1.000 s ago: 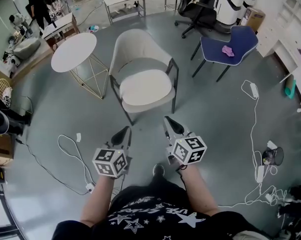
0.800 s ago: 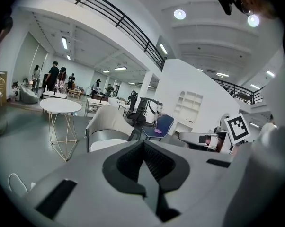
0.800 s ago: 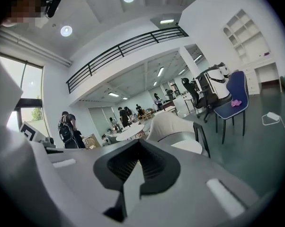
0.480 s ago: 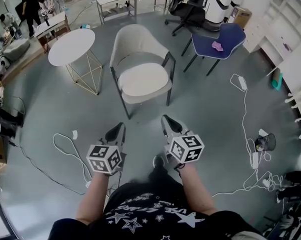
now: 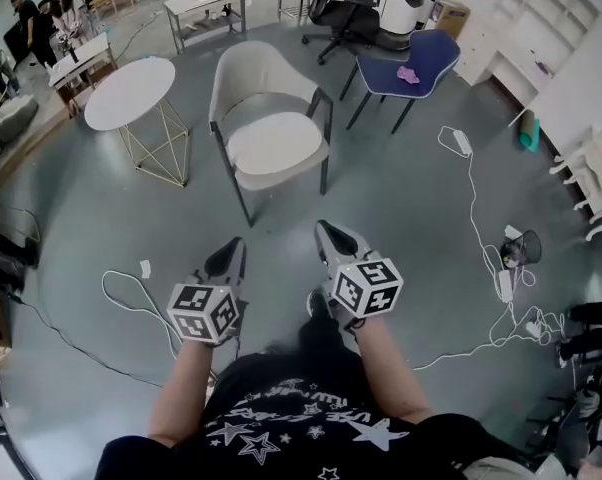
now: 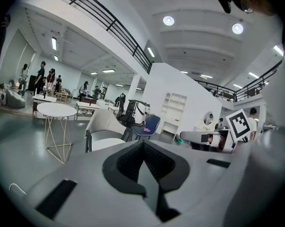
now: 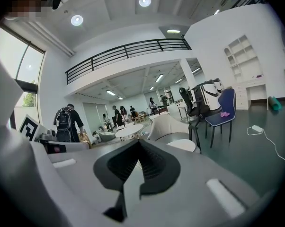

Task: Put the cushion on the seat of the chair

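A beige armchair stands on the grey floor in the head view, with a white round cushion lying flat on its seat. Both grippers hover low in front of it, well short of the chair. My left gripper is shut with nothing in it. My right gripper is also shut and empty. The left gripper view shows the chair and cushion beyond the closed jaws of the left gripper. In the right gripper view the chair and cushion lie past the right gripper.
A white round table on a wire base stands left of the chair. A blue chair with a pink cloth and a black office chair are behind right. Cables and a power strip lie on the floor. People stand far left.
Both grippers have drawn back from the chair together, still shut. The chair with the cushion now sits farther up in the head view.
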### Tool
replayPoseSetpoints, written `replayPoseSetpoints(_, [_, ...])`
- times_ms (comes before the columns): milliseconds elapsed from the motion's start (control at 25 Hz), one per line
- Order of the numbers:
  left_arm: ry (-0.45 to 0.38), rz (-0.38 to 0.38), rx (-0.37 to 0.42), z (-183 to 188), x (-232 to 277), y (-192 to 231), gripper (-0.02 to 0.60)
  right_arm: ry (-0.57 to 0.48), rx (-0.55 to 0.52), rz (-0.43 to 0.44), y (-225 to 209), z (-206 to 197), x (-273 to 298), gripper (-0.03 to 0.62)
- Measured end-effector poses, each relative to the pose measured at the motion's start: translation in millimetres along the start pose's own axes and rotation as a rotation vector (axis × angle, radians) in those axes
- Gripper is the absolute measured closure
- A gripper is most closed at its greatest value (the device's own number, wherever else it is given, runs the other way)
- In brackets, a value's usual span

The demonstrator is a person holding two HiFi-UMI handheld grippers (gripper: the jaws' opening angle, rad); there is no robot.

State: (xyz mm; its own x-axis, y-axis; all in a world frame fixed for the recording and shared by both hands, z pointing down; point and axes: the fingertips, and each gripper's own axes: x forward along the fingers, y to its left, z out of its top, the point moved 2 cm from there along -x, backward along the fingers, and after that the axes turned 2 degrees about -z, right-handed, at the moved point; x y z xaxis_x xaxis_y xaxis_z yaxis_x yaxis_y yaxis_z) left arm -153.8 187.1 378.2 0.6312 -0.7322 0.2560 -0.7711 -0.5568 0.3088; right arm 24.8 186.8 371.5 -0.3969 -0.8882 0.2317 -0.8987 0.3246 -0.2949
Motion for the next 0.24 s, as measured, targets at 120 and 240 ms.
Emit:
replayPoseSetpoints(120, [0.006, -0.012, 0.003, -5.2, -11.5, -1.9, 0.574, 0.001, -0.002, -0.005, 10.9, -7.0, -9.6, 0.591])
replayPoseSetpoints(240, [0.001, -0.021, 0.010, -6.3, -20.7, -7.6, 0.574, -0.004, -0.006, -0.005, 19.6, -10.6, -19.7, 0.591])
